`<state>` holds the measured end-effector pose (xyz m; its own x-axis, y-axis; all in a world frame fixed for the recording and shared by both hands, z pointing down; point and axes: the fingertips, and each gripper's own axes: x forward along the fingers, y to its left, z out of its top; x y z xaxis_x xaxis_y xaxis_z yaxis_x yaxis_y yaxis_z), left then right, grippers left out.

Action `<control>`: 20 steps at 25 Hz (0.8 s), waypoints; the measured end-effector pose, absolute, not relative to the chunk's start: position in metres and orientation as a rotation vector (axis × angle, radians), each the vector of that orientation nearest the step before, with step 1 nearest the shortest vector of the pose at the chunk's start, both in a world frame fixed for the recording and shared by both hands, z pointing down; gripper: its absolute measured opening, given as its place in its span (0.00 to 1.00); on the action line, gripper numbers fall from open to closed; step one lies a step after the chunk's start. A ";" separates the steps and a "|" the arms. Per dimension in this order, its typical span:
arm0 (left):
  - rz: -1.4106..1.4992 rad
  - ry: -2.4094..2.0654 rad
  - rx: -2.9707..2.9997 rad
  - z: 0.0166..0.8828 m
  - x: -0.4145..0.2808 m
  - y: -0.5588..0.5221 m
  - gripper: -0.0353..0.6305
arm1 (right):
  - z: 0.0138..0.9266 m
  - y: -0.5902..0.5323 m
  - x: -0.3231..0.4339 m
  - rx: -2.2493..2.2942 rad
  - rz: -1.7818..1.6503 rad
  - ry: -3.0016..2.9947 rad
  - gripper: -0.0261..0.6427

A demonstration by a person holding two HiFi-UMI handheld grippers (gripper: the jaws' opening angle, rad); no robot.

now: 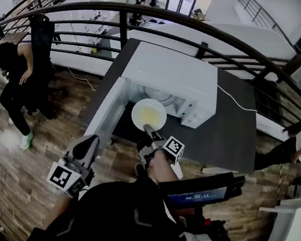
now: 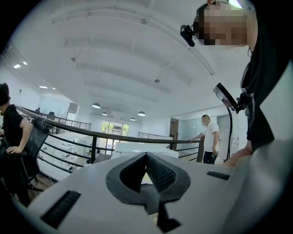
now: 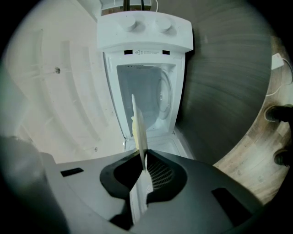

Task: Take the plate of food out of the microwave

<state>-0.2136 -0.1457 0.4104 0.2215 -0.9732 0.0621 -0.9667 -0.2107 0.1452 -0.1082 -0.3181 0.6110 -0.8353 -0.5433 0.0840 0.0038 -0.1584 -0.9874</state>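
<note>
Firmly pinched by its near rim, the plate (image 1: 136, 114) sits between the jaws of the right gripper (image 1: 149, 129), which stand almost together with only the rim's thickness between the pads. Being round, it has no long axis of its own. In the head view it lies face up and about level, with pale yellow food (image 1: 151, 115) on it, and reaches from the jaws toward the mouth of the white microwave (image 1: 171, 74), whose door (image 1: 106, 113) is swung open to the left. In the right gripper view it shows as a thin edge-on blade aimed into the cavity (image 3: 146, 96). A strip label (image 3: 145, 52) above that cavity bears a triangle mark and print too small to read. The left gripper (image 1: 90, 144) hangs low, well apart from the microwave, its jaws closed tip to tip on nothing and pointing up toward a railing (image 2: 114, 137)
</note>
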 end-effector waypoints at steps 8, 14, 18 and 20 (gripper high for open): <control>-0.061 -1.786 2.413 0.419 -0.210 -0.113 0.06 | 0.595 -0.268 -0.095 -0.621 -1.982 1.788 0.07; -0.082 -1.692 2.463 0.417 -0.204 -0.094 0.06 | 0.576 -0.234 -0.082 -0.634 -1.942 1.784 0.07; -0.086 -1.655 2.476 0.417 -0.198 -0.091 0.06 | 0.565 -0.216 -0.068 -0.637 -1.925 1.783 0.07; -0.084 -1.646 2.475 0.414 -0.191 -0.090 0.06 | 0.557 -0.209 -0.059 -0.633 -1.923 1.788 0.07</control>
<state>-0.1914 -0.0901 0.4142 0.3898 -0.9198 0.0456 -0.9103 -0.3773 0.1704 -0.0587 -0.2095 0.5571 -0.7997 -0.5993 0.0354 0.0084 -0.0701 -0.9975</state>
